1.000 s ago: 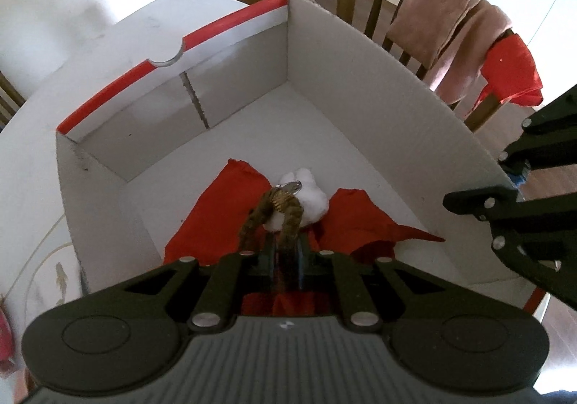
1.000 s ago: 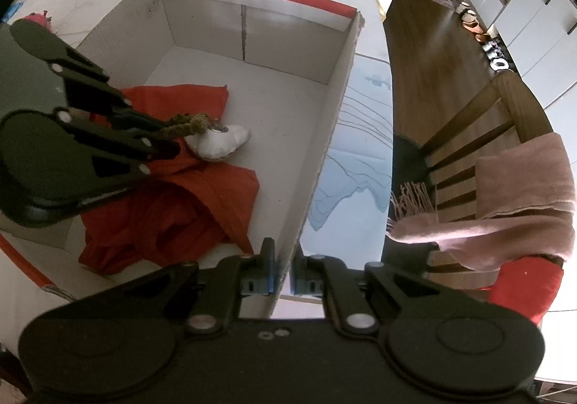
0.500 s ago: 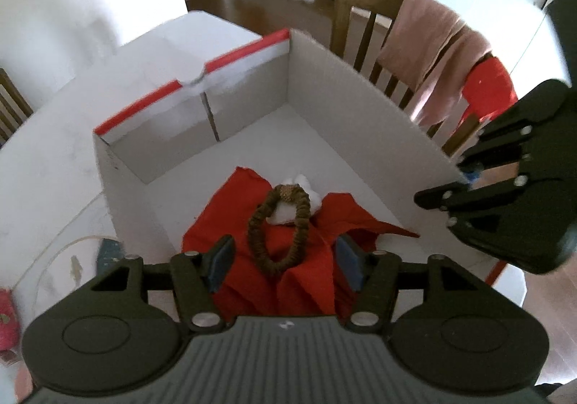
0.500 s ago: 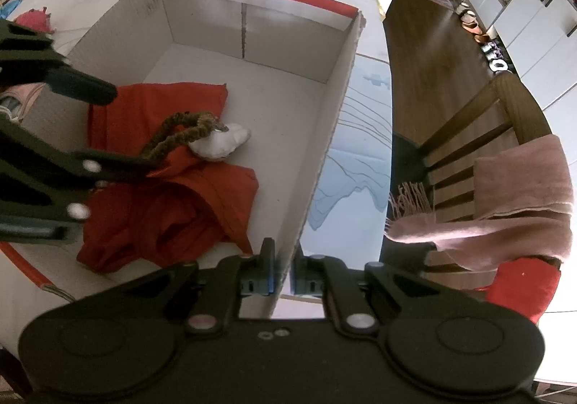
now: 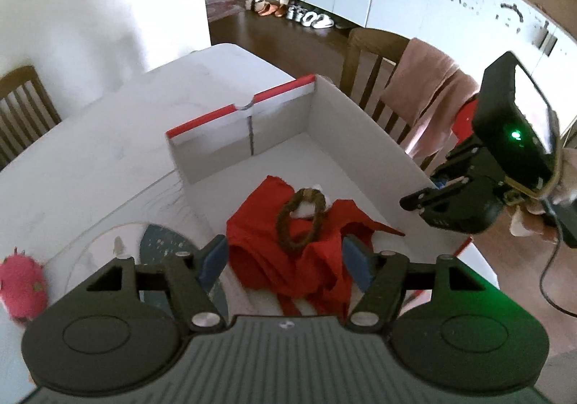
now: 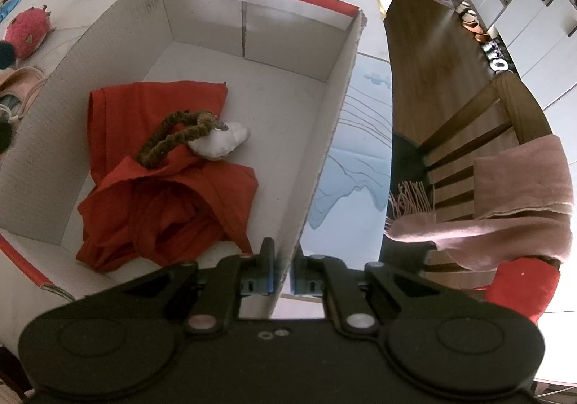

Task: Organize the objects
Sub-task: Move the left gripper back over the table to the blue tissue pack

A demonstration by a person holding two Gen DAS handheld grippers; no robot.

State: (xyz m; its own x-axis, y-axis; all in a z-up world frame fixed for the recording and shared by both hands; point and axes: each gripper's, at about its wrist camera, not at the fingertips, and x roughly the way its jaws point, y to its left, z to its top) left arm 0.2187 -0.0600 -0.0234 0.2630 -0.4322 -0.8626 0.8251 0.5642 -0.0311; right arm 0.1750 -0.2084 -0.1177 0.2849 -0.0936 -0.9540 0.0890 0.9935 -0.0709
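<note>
2 tongs, left tongs (image 5: 285, 261) opening, empty, above bead bracelet (image 5: 301, 220), right tongs (image 6: 282, 272) clamping box wall (image 6: 324, 151)

The left gripper (image 5: 285, 261) hangs above the near end of a white cardboard box (image 5: 364, 137) with red-edged flaps, its jaws opening and nothing between them. Inside the box a brown beaded bracelet (image 5: 301, 220) lies on a crumpled red cloth (image 5: 288, 267), partly over a white shell (image 5: 306, 211). The right gripper (image 5: 414, 198) is at the box's right wall. A pink plush toy (image 5: 21, 290) lies on the desk (image 5: 90, 158).
</note>
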